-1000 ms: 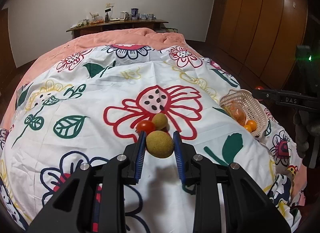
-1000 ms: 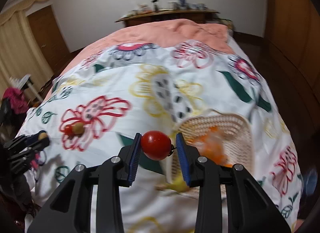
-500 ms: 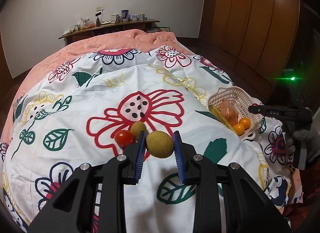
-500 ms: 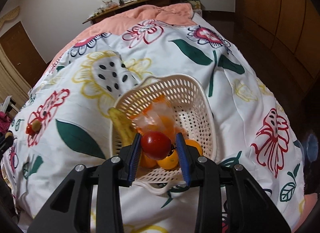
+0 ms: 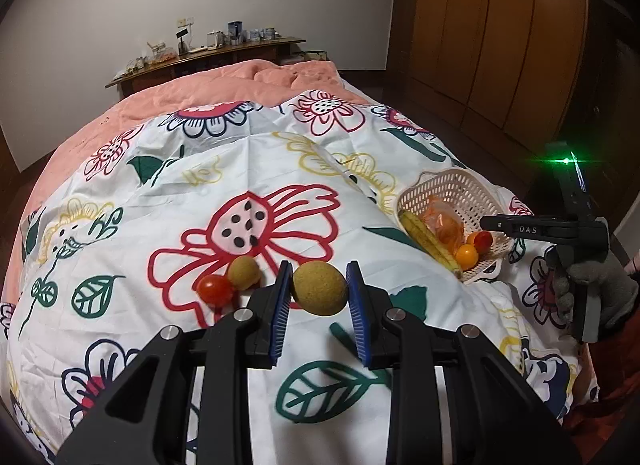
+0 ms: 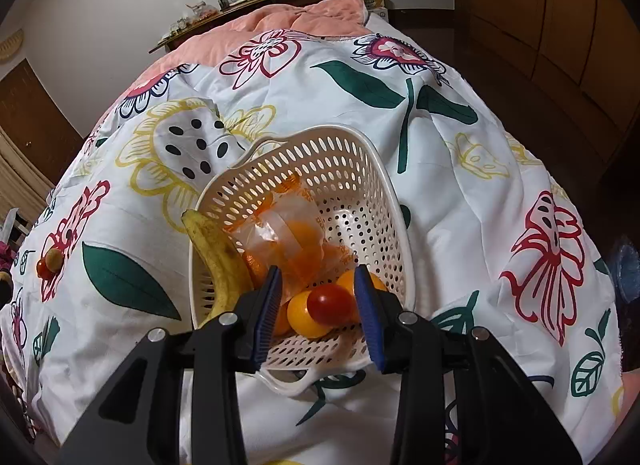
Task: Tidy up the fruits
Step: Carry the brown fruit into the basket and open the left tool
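While left fingers [image 5: 319, 297] pinch the kiwi [image 5: 319, 288], right fingers [image 6: 319, 307] stand spread around the tomato [image 6: 331, 304].

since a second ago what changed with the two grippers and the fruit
The right gripper carried its red tomato down over the basket; its jaws have just been opening, and the tomato now rests among the oranges. The left gripper is still shut on the brown fruit. The loose fruit and tomato stayed on the quilt.
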Motion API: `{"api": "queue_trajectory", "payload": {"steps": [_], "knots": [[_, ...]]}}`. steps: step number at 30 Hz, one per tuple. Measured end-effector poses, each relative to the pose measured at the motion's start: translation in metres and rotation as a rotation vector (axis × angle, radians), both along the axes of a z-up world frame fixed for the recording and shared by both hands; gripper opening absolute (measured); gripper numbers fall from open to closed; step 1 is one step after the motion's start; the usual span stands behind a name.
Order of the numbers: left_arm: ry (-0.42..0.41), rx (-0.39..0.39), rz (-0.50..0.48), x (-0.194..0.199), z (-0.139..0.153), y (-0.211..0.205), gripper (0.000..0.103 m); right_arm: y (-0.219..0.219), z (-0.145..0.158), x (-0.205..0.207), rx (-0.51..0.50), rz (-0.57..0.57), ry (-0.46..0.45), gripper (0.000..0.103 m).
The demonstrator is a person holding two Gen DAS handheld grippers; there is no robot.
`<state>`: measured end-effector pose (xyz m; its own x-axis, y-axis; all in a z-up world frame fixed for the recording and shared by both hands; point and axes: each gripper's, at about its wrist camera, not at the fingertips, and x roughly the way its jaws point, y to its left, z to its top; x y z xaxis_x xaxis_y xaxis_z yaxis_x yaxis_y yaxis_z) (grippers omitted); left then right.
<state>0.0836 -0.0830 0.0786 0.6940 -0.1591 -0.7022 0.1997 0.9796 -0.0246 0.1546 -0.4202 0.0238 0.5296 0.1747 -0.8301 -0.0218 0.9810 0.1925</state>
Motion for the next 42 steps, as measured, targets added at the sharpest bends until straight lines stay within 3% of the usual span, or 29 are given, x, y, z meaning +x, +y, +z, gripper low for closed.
{"api": "queue_trajectory", "payload": {"steps": [11,26,42], "knots": [[-0.005,0.023,-0.068,0.010,0.007,-0.039,0.028,-0.013,0.003,-0.011,0.045,-0.024,-0.030,0.042],[0.052,0.037,-0.197,0.049,0.006,-0.119,0.028,-0.039,0.019,-0.027,0.111,-0.078,-0.106,0.044],[0.140,0.079,-0.285,0.087,-0.016,-0.185,0.028,-0.056,0.013,-0.032,0.164,-0.102,-0.116,0.044]]}}
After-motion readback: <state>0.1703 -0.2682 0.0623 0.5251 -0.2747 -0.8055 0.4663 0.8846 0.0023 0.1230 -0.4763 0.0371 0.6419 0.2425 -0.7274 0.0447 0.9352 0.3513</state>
